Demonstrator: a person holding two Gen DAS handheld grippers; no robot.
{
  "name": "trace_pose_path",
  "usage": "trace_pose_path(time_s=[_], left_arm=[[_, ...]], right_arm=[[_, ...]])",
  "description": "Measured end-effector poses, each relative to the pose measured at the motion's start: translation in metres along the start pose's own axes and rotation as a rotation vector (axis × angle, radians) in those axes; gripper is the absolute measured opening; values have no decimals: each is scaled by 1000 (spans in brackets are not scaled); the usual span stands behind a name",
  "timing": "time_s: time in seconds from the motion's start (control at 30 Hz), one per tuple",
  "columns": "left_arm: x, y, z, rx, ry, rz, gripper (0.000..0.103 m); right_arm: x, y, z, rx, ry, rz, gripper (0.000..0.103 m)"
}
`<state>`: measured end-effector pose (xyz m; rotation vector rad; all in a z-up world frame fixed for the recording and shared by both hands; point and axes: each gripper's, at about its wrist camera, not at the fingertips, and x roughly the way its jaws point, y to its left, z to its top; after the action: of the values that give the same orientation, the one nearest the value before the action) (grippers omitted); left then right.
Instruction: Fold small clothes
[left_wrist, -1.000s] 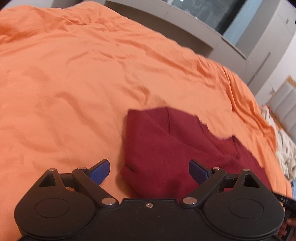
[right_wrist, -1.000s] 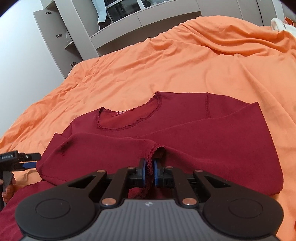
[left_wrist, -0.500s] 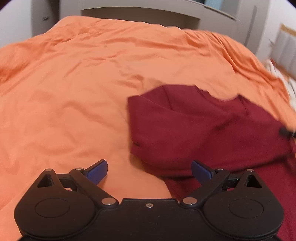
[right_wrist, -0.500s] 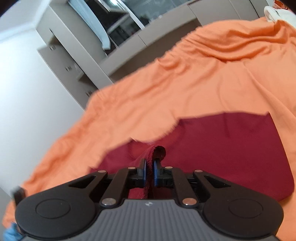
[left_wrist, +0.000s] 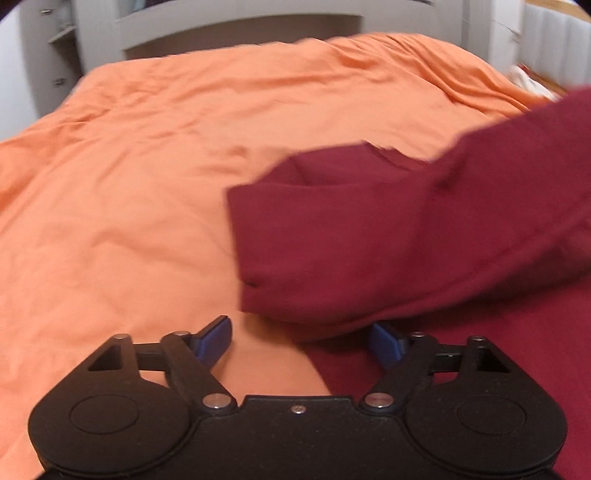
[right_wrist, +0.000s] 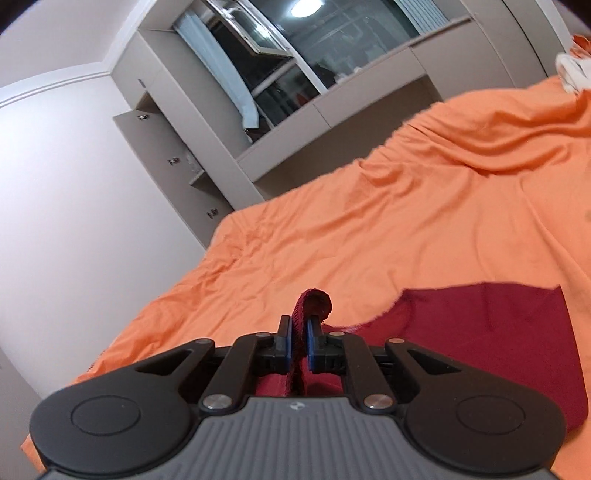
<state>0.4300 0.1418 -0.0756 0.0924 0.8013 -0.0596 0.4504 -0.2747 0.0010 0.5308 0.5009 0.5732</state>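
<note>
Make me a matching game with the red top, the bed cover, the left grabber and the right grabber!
Things:
1. red top
2. bed cover
3. left gripper
4. right gripper

States:
A. orange and wrinkly
B. pinching a frilly red edge
C. dark red, partly lifted
D. jaws apart and closing, nothing gripped

Pairs: 1-C, 2-A, 3-D, 4-B

Right gripper (right_wrist: 300, 343) went up, dragging the pinched hem of the shirt (right_wrist: 480, 332) off the bed (right_wrist: 406, 229), so that side now hangs in the air instead of lying flat. Its neckline has dropped out of view. Left gripper (left_wrist: 301, 341) rolled level and slid along; its jaws are closing on nothing.
</note>
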Motion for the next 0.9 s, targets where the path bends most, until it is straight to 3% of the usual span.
trace_pose_path(time_s=[0.23, 0.3, 0.33, 0.47, 0.63, 0.77, 0.9], left_arm=[[-17, 8, 4, -31, -167, 2, 73], [-18, 6, 6, -21, -176, -3, 61], [-18, 5, 7, -19, -170, -1, 50], [-17, 9, 7, -47, -163, 3, 27], [-24, 21, 7, -137, -187, 54, 13], [-19, 36, 4, -241, -113, 71, 10], [-6, 48, -1, -302, 14, 56, 8]], right_arm=[[14, -17, -12, 39, 65, -55, 9], [15, -21, -14, 55, 71, -58, 9], [16, -23, -14, 58, 74, -60, 9], [21, -24, -17, 48, 105, -71, 9], [40, -18, -39, -6, 237, -118, 9], [52, -16, -71, -59, 367, -161, 9], [51, -15, -89, -113, 410, -199, 9]])
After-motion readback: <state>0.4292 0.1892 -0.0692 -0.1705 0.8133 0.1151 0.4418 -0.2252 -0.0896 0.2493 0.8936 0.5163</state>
